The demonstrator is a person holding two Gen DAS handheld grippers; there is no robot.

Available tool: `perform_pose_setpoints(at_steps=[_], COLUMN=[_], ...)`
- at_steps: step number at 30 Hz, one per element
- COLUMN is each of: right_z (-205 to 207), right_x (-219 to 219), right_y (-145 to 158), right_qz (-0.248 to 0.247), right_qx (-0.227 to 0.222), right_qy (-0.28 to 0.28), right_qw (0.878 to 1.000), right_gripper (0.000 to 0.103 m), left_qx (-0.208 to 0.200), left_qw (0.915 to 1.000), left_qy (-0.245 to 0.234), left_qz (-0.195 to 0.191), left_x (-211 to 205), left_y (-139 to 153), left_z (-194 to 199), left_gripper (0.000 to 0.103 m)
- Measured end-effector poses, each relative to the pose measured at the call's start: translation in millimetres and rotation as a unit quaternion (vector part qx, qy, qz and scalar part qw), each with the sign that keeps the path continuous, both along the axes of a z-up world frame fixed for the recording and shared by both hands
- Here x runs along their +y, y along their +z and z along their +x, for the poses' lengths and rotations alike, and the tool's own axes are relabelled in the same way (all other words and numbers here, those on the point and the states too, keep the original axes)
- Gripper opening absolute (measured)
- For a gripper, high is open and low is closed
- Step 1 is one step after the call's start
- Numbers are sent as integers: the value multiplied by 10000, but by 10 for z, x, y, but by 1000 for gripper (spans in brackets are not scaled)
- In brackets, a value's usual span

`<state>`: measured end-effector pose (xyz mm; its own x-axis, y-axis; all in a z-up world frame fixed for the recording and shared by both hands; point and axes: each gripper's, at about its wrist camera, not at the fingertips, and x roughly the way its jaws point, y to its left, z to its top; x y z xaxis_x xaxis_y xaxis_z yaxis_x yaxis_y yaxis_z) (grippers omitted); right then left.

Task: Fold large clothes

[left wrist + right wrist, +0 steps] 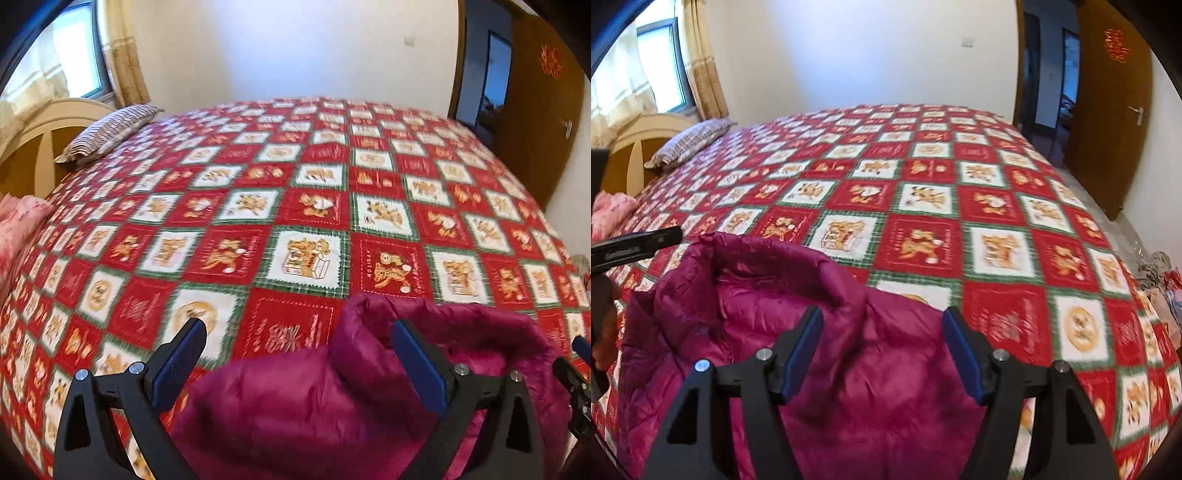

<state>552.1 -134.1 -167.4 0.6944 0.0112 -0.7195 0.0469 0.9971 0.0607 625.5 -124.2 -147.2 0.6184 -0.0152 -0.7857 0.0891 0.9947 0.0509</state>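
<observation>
Left-wrist view shows the largest item first: a bed [295,192] covered by a red, white and green checked quilt that runs from the near edge to the far wall. A striped pillow [107,131] lies at the far left by the headboard, and a pink bundle [18,225] sits at the left edge, well apart from the work.

The task's thing, a magenta padded jacket [295,413], lies at the near edge of the bed, bunched, with its rolled collar [436,314] standing up toward the far side. Its long axis cannot be told, because most of the body falls below both pictures.

The left gripper [295,354] has its fingers spread wide. The jacket fills the near right part of the gap; the right pad [417,369] overlaps the fabric and the left pad [181,365] stands over bare quilt. No clamping is evident.

In the right-wrist view the right gripper [882,354] also stands wide apart, with the jacket [857,387] directly between and beneath the fingers. The collar [783,266] lies ahead and to the left.

Judgement: the right gripper is better centred on the garment. The left gripper sits toward the garment's left margin, so a grasp there would call for a shift rightward or a closing on the nearest fold.
</observation>
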Motion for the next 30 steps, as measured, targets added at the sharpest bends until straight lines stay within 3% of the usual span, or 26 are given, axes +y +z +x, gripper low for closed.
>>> perform_pose_setpoints(at_steps=[4,5,6,7,8,9,12,17,20,26,30], right_z=[220,271,287,286,291,274,146,-131,-229,-297,-252], right_x=[40,49,60,75,105,139,234,189,162,207,268], right_y=[-150,-197,-220,-236,-270,-283,-238,-121,-192,-457,-579], right_qz=[-82,-75,-72,-69,-82,-150,-536,-778,-831,-1180,-1489], right_qx=[196,258,296,324,397,432,297,-29,26,248,390], right_qy=[74,130,181,250,400,495,606,532,530,463,436], right_qw=[9997,9996,9994,9991,9984,9977,9963,9955,9951,9916,9871], right_gripper=[70,69,62,55,38,23,13,12,10,9,9], left_qx=[343,323,316,387,467,464,-50,-676,-772,-432,-511], left_qw=[9989,9985,9981,9963,9941,9926,9909,9860,9833,9879,9857], left_qy=[-265,-369,-470,-741,-947,-1080,-1238,-1435,-1491,-1307,-1328], left_qz=[151,235,244,216,244,319,526,514,700,714,906], left_x=[-132,-164,-163,-193,-213,-219,-173,2,20,50,-39], left_y=[-312,-365,-395,-432,-461,-460,-296,-101,-198,-663,-697], left_z=[81,37,13,-37,-71,-119,-316,-745,-885,-881,-918], left_gripper=[100,91,70,55,25,16,12,10,9,9,9])
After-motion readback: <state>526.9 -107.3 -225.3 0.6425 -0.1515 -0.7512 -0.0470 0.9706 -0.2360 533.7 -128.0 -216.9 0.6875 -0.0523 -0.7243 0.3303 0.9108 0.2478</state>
